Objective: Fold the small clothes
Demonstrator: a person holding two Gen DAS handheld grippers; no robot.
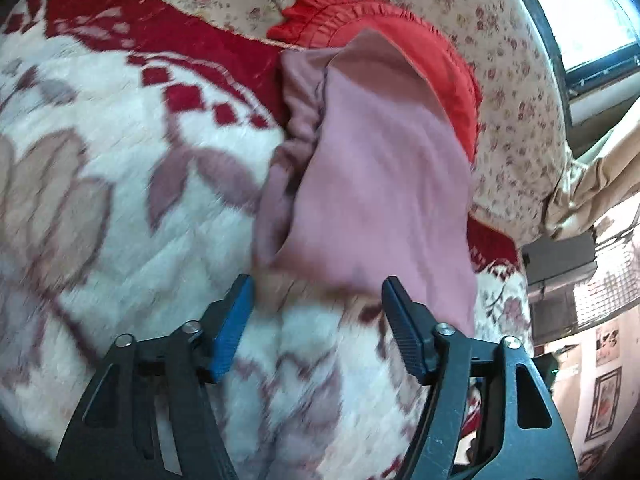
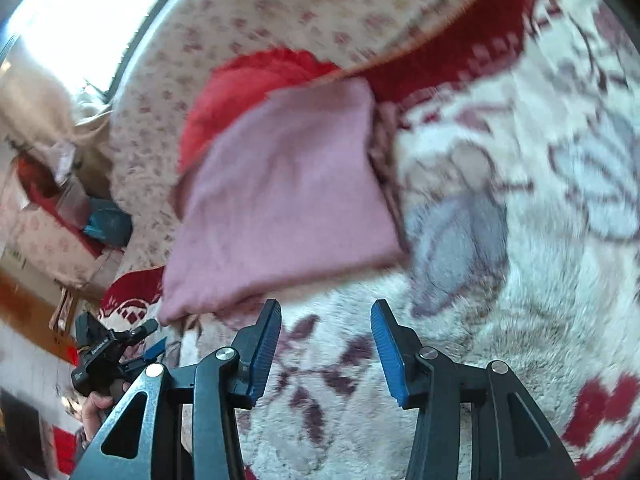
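Pink garment (image 1: 372, 184) lies folded flat atop a red one (image 1: 440, 52) on the blanket (image 1: 120, 200); we hold both grippers, left (image 1: 316, 296) and right (image 2: 325, 320), wide open, empty.

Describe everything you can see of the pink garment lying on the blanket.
The dusty-pink soft knit garment lies folded into a rough rectangle on the white fluffy blanket with maroon flowers. One side edge shows a gathered, elasticated band in the same pink. Its far end overlaps a red ruffled cloth beneath it. The surface looks smooth, with slight creases. The open left tool and open right tool sit just short of its near edge, neither touching it.
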